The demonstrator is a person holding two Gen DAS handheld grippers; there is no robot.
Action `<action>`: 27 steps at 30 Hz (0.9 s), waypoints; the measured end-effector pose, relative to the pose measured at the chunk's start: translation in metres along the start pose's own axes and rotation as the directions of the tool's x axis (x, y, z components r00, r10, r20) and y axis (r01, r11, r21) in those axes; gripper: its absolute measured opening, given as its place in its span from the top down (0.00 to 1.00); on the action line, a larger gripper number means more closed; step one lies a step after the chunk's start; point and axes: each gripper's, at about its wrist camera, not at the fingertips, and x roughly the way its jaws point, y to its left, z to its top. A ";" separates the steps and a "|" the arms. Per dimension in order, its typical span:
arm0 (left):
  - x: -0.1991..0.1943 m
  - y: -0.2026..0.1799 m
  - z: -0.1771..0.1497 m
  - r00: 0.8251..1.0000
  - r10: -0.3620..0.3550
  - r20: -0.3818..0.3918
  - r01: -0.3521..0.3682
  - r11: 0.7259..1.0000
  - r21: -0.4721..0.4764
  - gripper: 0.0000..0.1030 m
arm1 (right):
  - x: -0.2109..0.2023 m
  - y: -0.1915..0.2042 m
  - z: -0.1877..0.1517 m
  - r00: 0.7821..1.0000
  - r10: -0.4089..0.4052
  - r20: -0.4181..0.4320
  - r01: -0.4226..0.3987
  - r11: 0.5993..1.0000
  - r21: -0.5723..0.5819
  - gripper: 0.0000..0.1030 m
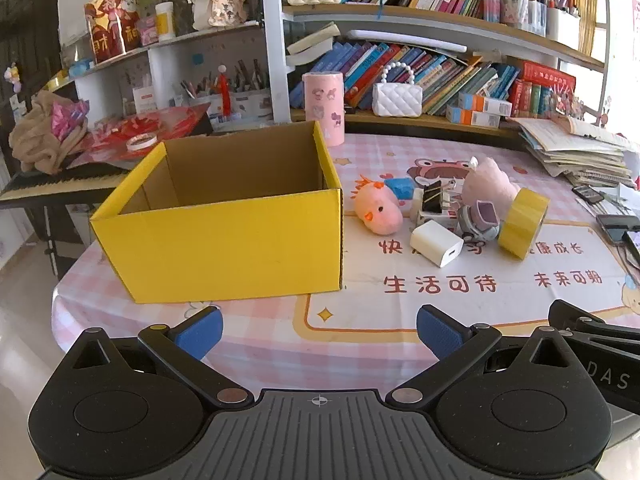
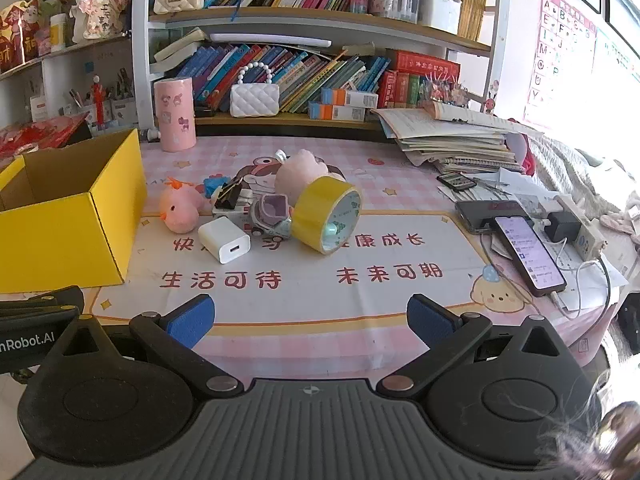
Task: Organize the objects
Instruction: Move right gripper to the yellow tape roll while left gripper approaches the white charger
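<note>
On the pink checked tablecloth (image 1: pixel 400 320) stands one open yellow cardboard box (image 1: pixel 224 248), nothing visible inside it. To its right lies a tight cluster: one peach plush chick with an orange crest (image 1: pixel 379 214), one small blue toy (image 1: pixel 400 187) behind it, one white square USB charger plug (image 1: pixel 437 243), one black binder clip (image 1: pixel 433 197) resting on a small white box (image 1: pixel 430 216), one grey and lilac toy car (image 1: pixel 480 222), one pale pink plush toy (image 1: pixel 490 184), and one roll of yellow tape (image 1: pixel 522 224) standing on edge and touching the car. Behind the box is one pink cylindrical tin with cartoon stickers (image 1: pixel 324 108).

The left gripper (image 1: pixel 320 334) has its blue-padded fingers spread wide, holding and touching nothing; the box sits just beyond its left finger. The right gripper (image 2: pixel 310 320) is likewise spread wide and empty; the cluster lies ahead between its fingers, well apart from them, the charger nearest.
</note>
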 end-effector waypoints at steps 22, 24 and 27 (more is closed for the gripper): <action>0.025 -0.023 0.012 0.999 -0.036 -0.034 0.034 0.998 -0.048 0.00 | 0.039 -0.024 0.018 0.996 0.066 -0.060 -0.067 0.998 -0.004 0.00; 0.030 -0.029 0.015 0.999 -0.032 -0.040 0.030 0.998 -0.054 0.00 | 0.046 -0.029 0.021 0.995 0.077 -0.064 -0.078 0.997 -0.006 0.00; 0.037 -0.038 0.018 0.998 -0.028 -0.048 0.025 0.998 -0.064 0.00 | 0.058 -0.038 0.028 0.993 0.099 -0.066 -0.099 0.995 -0.008 0.00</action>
